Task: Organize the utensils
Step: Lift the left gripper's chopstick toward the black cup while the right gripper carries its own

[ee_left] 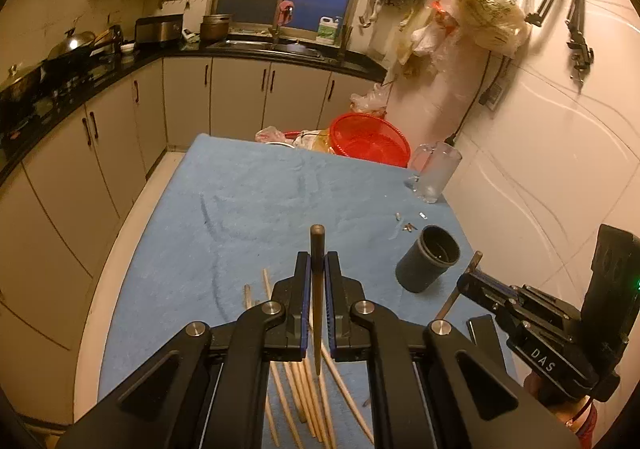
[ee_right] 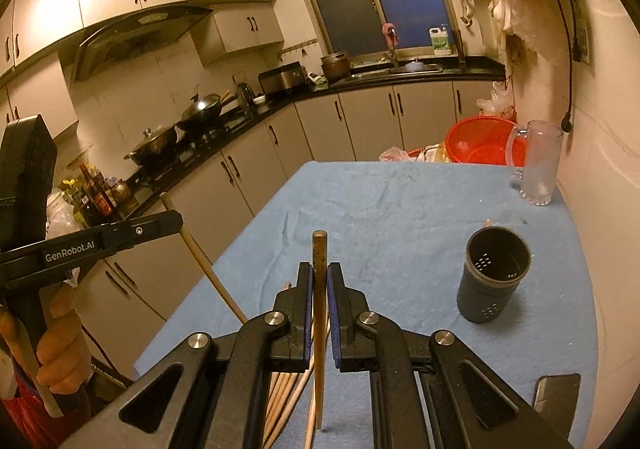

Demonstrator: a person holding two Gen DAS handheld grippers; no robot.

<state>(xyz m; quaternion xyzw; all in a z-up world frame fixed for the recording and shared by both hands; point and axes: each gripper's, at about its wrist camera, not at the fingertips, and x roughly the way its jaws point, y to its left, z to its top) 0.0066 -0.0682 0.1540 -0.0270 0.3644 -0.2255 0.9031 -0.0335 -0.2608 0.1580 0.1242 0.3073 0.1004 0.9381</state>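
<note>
Left gripper (ee_left: 318, 269) clamps one chopstick (ee_left: 317, 289); right gripper (ee_right: 319, 281) clamps another chopstick (ee_right: 319, 313). Both are short of the holder (ee_right: 494, 277), above the loose chopsticks (ee_left: 304, 397). Risk: a slanted stick strikes the holder's rim and tips it.

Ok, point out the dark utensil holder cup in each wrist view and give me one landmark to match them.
Left wrist view: the dark utensil holder cup stands on the blue cloth, lower right of centre, right of the left hand-held gripper.
Right wrist view: it is at right of centre, right of the right hand-held gripper.
Shared landmark: the glass mug beyond it, by the wall.
</note>
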